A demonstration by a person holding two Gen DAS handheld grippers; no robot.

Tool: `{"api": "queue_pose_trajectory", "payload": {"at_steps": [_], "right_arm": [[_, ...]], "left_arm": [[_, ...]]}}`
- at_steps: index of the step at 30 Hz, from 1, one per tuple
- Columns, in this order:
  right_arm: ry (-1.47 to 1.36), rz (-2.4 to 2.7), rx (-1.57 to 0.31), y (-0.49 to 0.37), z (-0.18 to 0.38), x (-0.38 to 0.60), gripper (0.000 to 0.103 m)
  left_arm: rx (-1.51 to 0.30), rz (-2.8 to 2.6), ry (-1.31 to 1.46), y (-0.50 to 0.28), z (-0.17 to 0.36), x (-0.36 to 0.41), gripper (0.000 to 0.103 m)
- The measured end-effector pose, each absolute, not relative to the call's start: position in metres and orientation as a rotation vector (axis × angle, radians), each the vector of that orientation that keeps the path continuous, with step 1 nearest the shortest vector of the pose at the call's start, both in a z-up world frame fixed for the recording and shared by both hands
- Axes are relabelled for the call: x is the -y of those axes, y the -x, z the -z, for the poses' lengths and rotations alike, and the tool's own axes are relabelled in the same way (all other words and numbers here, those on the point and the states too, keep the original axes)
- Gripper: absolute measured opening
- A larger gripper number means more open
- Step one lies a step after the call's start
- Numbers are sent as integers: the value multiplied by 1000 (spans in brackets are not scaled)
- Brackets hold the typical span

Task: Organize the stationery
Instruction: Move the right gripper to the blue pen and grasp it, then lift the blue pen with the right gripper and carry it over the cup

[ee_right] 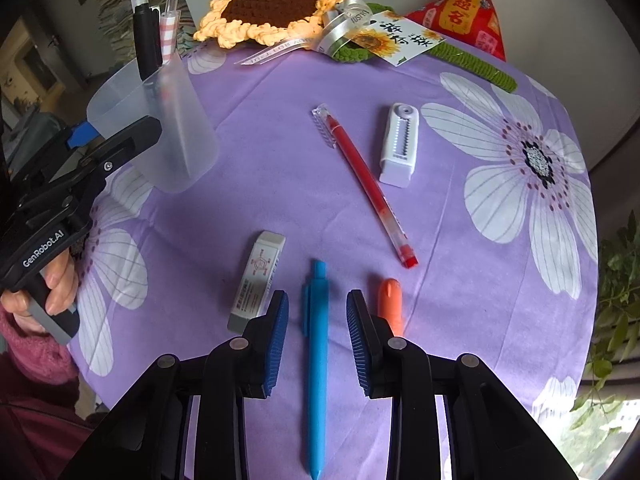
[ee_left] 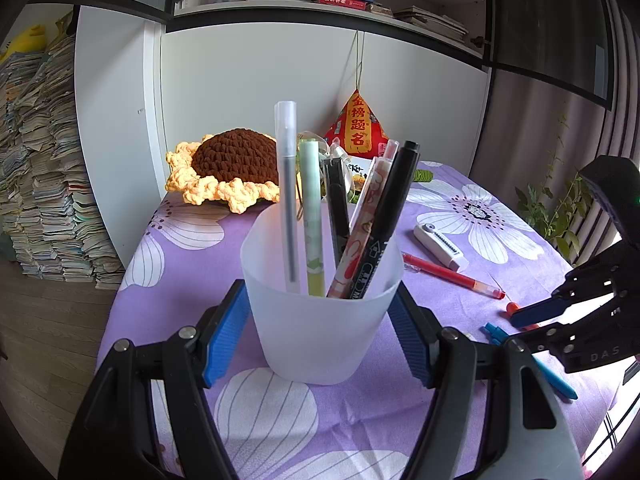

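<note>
My left gripper (ee_left: 320, 300) is shut on a frosted plastic cup (ee_left: 316, 332), its blue pads pressed to both sides. The cup stands on the purple flowered tablecloth (ee_left: 192, 280) and holds several pens, among them a clear one (ee_left: 288, 200) and a black marker (ee_left: 384, 220). My right gripper (ee_right: 317, 304) points down at the table, open, with a blue pen (ee_right: 316, 360) lying lengthwise between its pads and touching neither. A grey-ended eraser (ee_right: 256, 280) lies just left of it and an orange cap-like piece (ee_right: 390, 304) just right. Farther off lie a red pen (ee_right: 368, 184) and a white slider case (ee_right: 400, 144).
A crocheted sunflower (ee_right: 268, 8), ribbon, a card and a red pyramid pouch (ee_right: 464, 12) crowd the table's far edge. A hand (ee_right: 60, 284) grips the left tool's handle at the left side. Book stacks (ee_left: 44, 168) stand on the floor left; a plant (ee_right: 616, 280) stands right.
</note>
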State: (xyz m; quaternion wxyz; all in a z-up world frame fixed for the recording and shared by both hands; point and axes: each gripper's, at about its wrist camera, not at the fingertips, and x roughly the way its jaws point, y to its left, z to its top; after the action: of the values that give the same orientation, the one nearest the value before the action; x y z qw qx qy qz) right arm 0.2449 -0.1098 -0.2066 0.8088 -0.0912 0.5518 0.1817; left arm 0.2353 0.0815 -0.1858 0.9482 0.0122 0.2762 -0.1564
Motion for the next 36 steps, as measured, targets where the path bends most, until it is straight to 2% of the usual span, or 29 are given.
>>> {"api": "queue_pose_trajectory", "payload": {"at_steps": [2, 6, 7, 13, 26, 36], "right_arm": [[203, -394, -1188, -248, 210, 106, 29], [225, -386, -1206, -250, 216, 100, 15], [227, -388, -1215, -250, 217, 100, 14], [188, -396, -1185, -243, 204, 104, 14], [113, -452, -887, -195, 99, 107, 14], [-82, -585, -721, -262, 51, 53, 14]], "left_arm": [[-563, 318, -25, -235, 186, -82, 69], [-564, 318, -25, -235, 186, -81, 69], [-564, 318, -25, -235, 186, -81, 69], [-565, 318, -24, -235, 186, -81, 69], [-572, 317, -24, -236, 188, -81, 70], [-578, 321, -18, -237, 188, -81, 70]]}}
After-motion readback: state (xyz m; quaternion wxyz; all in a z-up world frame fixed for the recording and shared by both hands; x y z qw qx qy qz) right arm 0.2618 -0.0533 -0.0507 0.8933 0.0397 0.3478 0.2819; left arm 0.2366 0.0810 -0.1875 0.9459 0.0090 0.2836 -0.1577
